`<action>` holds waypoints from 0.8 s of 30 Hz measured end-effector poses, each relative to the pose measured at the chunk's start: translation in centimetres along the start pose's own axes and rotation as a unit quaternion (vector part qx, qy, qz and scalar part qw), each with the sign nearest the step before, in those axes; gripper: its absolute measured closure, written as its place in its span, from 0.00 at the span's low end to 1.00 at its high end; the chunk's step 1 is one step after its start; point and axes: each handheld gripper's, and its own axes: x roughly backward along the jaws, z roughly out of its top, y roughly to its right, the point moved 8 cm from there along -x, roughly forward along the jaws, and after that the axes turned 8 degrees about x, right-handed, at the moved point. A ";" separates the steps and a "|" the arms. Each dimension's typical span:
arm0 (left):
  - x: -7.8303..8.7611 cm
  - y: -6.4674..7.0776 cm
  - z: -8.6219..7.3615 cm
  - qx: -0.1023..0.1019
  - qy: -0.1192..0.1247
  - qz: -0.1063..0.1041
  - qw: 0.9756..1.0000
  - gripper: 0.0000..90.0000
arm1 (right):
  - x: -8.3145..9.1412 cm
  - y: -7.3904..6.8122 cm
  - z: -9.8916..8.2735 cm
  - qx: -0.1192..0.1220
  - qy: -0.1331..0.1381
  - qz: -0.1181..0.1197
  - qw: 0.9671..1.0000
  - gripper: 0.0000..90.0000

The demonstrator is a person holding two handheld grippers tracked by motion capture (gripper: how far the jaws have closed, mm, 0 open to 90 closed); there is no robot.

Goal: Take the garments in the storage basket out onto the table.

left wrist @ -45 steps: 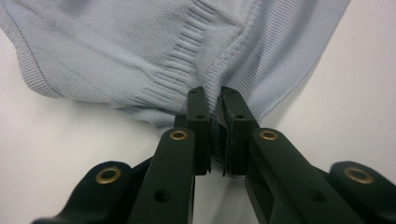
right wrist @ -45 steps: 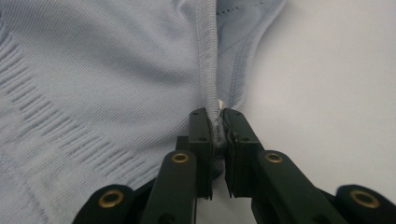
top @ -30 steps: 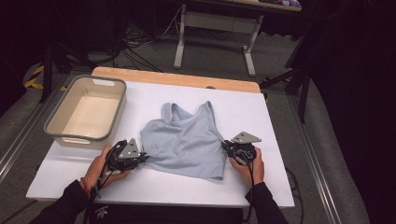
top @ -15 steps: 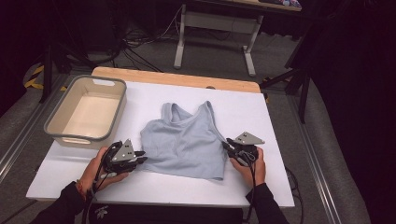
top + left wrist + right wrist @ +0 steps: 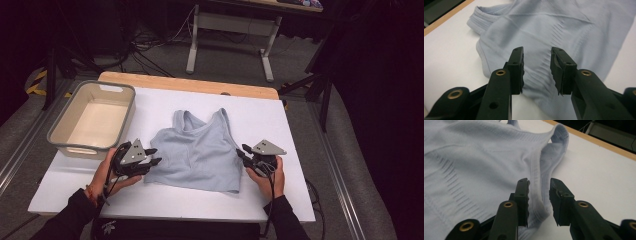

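Note:
A light blue ribbed tank top [image 5: 200, 150] lies flat on the white table [image 5: 175, 202], straps toward the far side. My left gripper [image 5: 152, 156] sits at its lower left corner, and its jaws have just been opening. In the left gripper view the left gripper [image 5: 536, 53] stands open, with the tank top [image 5: 564, 27] lying under the gap. My right gripper [image 5: 242, 151] is at the top's right edge, and its jaws have also just been opening. In the right gripper view the right gripper [image 5: 539, 182] is open, with the seamed edge of the tank top [image 5: 474, 157] lying loose between its pads.
A beige plastic bin [image 5: 92, 117] stands on the table's left side, close to my left hand. A wooden strip [image 5: 190, 84] runs along the table's far edge. Beyond it are a desk frame [image 5: 192, 45] and cables on the floor.
Both grippers' jaws have spread apart at the top's lower corners. The hands have stayed about where they were, and the top lies flat.

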 end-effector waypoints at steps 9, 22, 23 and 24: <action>-2.9 -2.8 4.5 0.032 0.019 0.020 0.999 0.67 | -0.6 0.3 3.0 0.009 0.020 0.010 1.000 0.74; -8.7 -7.3 7.8 0.083 -0.025 0.042 0.995 0.57 | -3.5 2.6 6.5 0.020 0.011 0.022 1.000 0.65; -9.1 -7.7 7.7 0.088 -0.036 0.047 0.994 0.53 | -3.8 2.8 6.9 0.019 0.010 0.024 0.999 0.64; -9.5 -8.2 7.7 0.091 -0.043 0.053 0.994 0.49 | -4.1 2.9 7.1 0.018 0.005 0.028 0.999 0.63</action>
